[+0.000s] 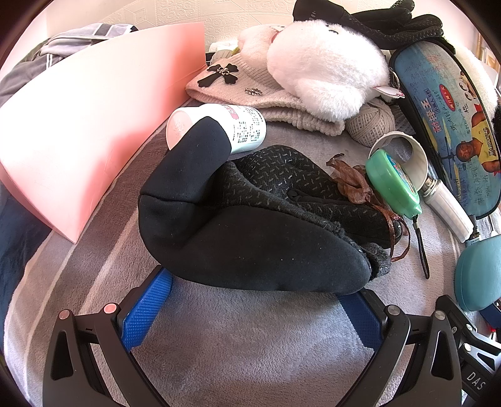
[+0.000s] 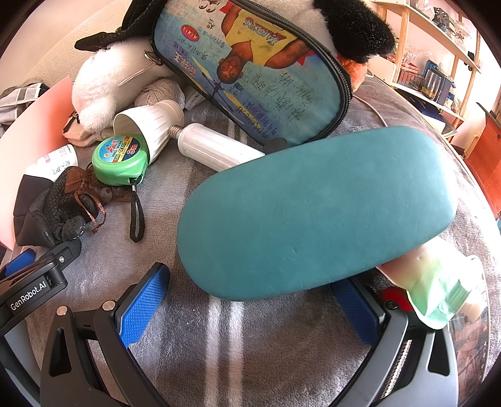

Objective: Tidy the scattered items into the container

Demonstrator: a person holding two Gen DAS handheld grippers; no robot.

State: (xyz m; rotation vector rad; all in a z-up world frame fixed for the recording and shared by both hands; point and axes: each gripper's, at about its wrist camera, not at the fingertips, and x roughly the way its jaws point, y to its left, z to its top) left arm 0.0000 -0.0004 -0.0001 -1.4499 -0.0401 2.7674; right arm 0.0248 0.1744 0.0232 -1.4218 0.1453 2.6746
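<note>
Left hand-held gripper [image 1: 250, 300] wide open around black glove [image 1: 250, 219] | right hand-held gripper [image 2: 250, 300] wide open around teal case [image 2: 313, 213]

embossed wall [image 1: 175, 12], wooden shelves [image 2: 438, 59] (sunlit)

The right gripper [image 2: 250, 300] stands spread wide over a grey plush blanket [image 2: 194, 344], its blue-padded fingers [image 2: 142, 308] on either side of a teal glasses case [image 2: 316, 213] that lies tilted across the gap. A pale green tube [image 2: 435, 291] sticks out from beneath the case's right end. Behind the case lies a white LED bulb [image 2: 216, 147], and a green tape measure [image 2: 120, 158] rests against a white ribbed cup [image 2: 147, 123]. A printed zip pouch [image 2: 260, 78] leans on plush toys [image 2: 97, 87]. At far left a black glove [image 2: 53, 216] sits by the left gripper [image 2: 18, 266].
</note>
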